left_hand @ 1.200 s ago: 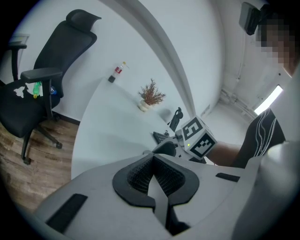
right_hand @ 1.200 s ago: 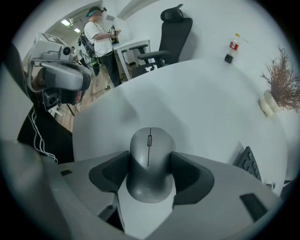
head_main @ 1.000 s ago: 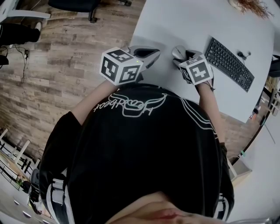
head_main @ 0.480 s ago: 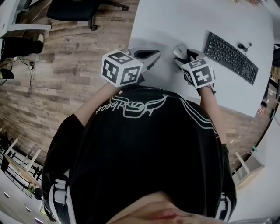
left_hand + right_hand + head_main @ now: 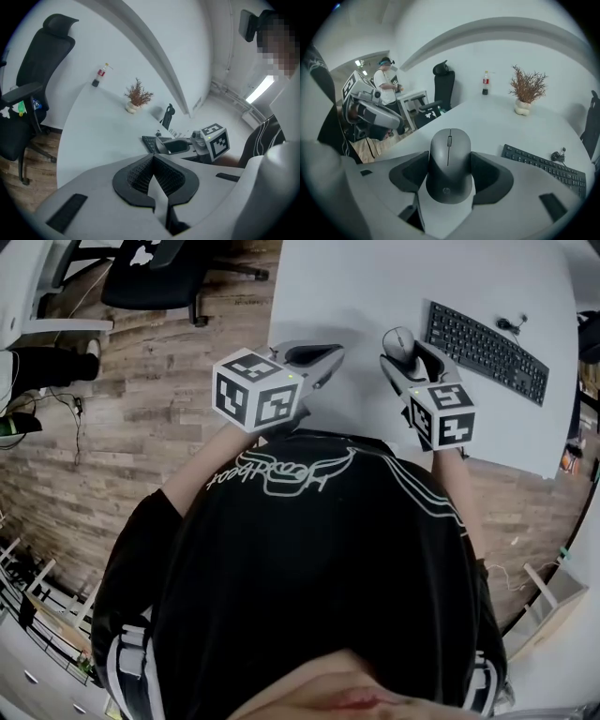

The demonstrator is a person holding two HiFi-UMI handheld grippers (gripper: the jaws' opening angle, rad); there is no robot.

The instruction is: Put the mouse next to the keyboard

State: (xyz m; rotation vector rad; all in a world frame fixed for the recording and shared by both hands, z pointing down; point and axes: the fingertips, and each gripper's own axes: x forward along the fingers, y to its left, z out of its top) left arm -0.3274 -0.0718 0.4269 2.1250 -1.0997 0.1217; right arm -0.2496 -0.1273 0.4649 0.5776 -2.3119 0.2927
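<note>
Right gripper (image 5: 405,351): jaws clamped on the grey mouse (image 5: 449,164), one pad on each flank; the mouse sits over the white table (image 5: 356,287), near the left end of the black keyboard (image 5: 487,351), apart from it; left gripper (image 5: 152,183): jaws pressed together, nothing between them, at the table's near edge.

- mouse (image 5: 449,161): grey plastic, smooth, matt with a faint sheen.
- keyboard (image 5: 486,351): black plastic, matt.
- worktop (image 5: 356,296): pale, smooth, matt.
- left tongs (image 5: 153,159): smooth grey plastic shell; pads (image 5: 136,180) black, finely ribbed, probably rubber.
- right tongs (image 5: 449,171): like grey shell, dark matt inner faces.
- floor (image 5: 141,427): wood planks, visible grain.
- shirt (image 5: 309,568): black cloth.
</note>
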